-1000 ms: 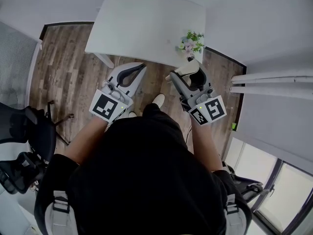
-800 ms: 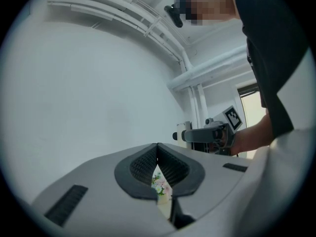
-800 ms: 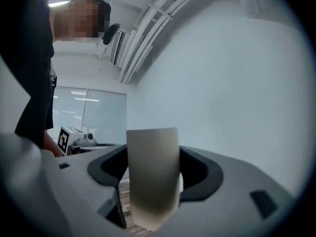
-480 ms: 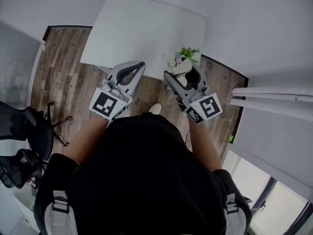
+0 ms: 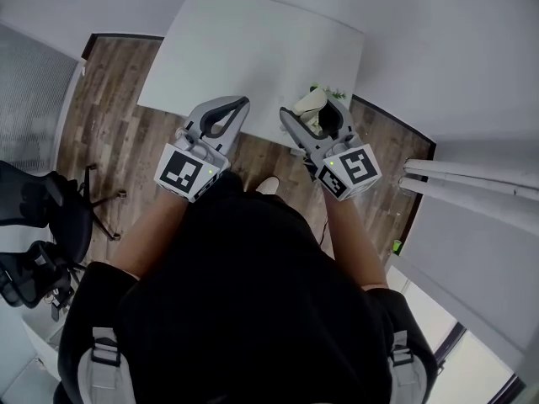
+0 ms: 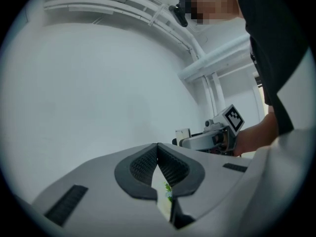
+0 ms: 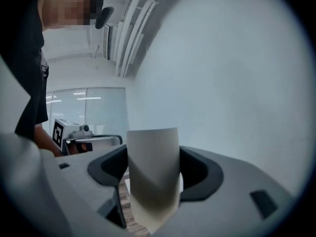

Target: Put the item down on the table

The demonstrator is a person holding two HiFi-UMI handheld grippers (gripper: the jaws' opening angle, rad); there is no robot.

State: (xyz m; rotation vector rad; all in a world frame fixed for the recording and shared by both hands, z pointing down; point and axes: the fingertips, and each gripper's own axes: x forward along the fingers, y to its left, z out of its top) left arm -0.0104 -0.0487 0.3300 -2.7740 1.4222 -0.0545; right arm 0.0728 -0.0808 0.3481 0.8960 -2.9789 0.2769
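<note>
Item (image 7: 153, 177), cream, cup-like: clamped between the jaws of the right gripper (image 5: 313, 114) and held at the near edge of the white surface (image 5: 253, 49), seemingly for setting down; left gripper (image 5: 242, 102) held aside, jaws closed together on nothing.

Head cam steeply down over table (image 5: 253, 49); L/R cams close-in, tilted up, both share wall (image 6: 98, 93).
</note>
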